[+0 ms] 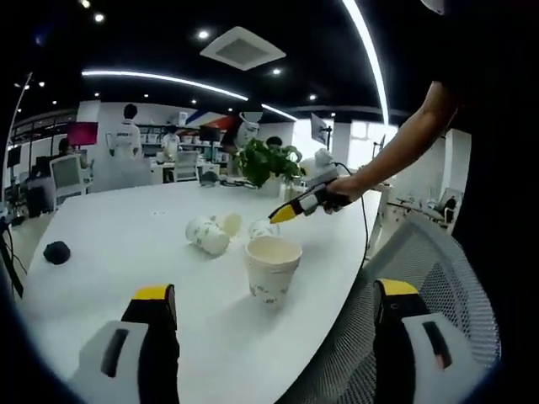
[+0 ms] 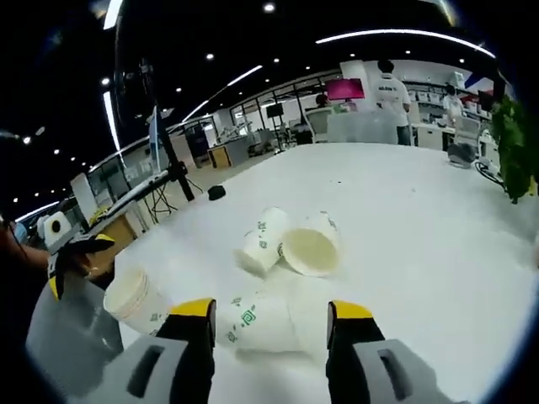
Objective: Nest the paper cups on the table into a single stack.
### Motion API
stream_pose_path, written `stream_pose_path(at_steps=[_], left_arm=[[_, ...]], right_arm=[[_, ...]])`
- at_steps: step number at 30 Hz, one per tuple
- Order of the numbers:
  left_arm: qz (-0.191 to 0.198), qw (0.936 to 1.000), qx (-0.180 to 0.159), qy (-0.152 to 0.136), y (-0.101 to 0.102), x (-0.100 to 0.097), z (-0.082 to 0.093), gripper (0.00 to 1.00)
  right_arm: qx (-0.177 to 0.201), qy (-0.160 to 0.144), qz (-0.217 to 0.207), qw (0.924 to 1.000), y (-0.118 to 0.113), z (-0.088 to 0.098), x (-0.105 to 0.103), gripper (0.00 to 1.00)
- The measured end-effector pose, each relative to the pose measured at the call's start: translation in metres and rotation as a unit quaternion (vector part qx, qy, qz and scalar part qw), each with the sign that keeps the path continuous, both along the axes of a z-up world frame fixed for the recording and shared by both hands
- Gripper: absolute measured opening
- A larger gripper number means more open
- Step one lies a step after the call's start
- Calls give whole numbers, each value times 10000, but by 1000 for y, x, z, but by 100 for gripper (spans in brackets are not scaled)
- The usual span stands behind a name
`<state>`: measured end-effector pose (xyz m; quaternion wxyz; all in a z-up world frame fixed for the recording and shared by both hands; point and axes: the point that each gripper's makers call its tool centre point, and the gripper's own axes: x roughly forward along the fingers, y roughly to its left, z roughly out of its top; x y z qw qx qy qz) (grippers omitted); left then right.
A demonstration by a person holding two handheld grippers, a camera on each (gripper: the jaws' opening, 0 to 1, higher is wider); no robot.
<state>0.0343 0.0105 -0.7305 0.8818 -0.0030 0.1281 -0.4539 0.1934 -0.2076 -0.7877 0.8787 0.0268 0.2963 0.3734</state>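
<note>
White office surface (image 1: 126,236), ceiling strip lights overhead. Upright paper cup (image 1: 272,268) near its edge; two more cups (image 2: 290,240) lying tipped, touching, farther in. Fourth cup (image 2: 261,324) on its side between spread right gripper (image 2: 271,328) jaws, untouched as far as visible. Left gripper (image 1: 274,311) spread wide, empty. Potted plant (image 1: 268,160) beyond; small black object (image 1: 56,252) well apart.

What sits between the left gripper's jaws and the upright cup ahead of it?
Nothing: in the left gripper view, the stretch from the left gripper to the upright cup is bare white table; the lying cups are beyond.
</note>
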Motion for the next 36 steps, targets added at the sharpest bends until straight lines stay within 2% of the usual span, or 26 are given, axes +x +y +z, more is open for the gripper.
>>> stream_pose_path(at_steps=[4, 8, 12, 14, 16, 17, 19, 25, 29, 36], left_arm=[[-9, 10000, 65, -24, 0, 0, -2, 99], [6, 9999, 110, -24, 1, 1, -4, 99], [31, 9998, 210, 31, 3, 1, -8, 99], [33, 9998, 213, 18, 3, 1, -8, 99], [51, 9998, 183, 1, 3, 2, -7, 99], [53, 9998, 170, 4, 3, 2, -6, 99], [37, 9999, 150, 39, 3, 1, -7, 99], [-1, 9997, 221, 93, 3, 1, -10, 98], [1, 9996, 239, 115, 3, 1, -11, 97], [-13, 9996, 267, 123, 2, 0, -12, 97]], right_arm=[[122, 37, -4, 9999, 6, 3, 2, 48], [165, 123, -8, 9998, 9, 2, 4, 40], [326, 210, -138, 9992, 8, 2, 8, 40], [391, 328, -146, 9986, 10, 2, 5, 38], [546, 752, -187, 9955, 13, -3, -2, 36], [545, 799, -160, 9952, 11, -6, 0, 34], [519, 736, -113, 9959, 8, -9, 2, 31], [748, 1034, -49, 9918, 11, -10, -7, 24], [699, 1063, -51, 9919, 11, -12, -9, 20], [979, 1218, -80, 9877, 15, -10, -11, 13]])
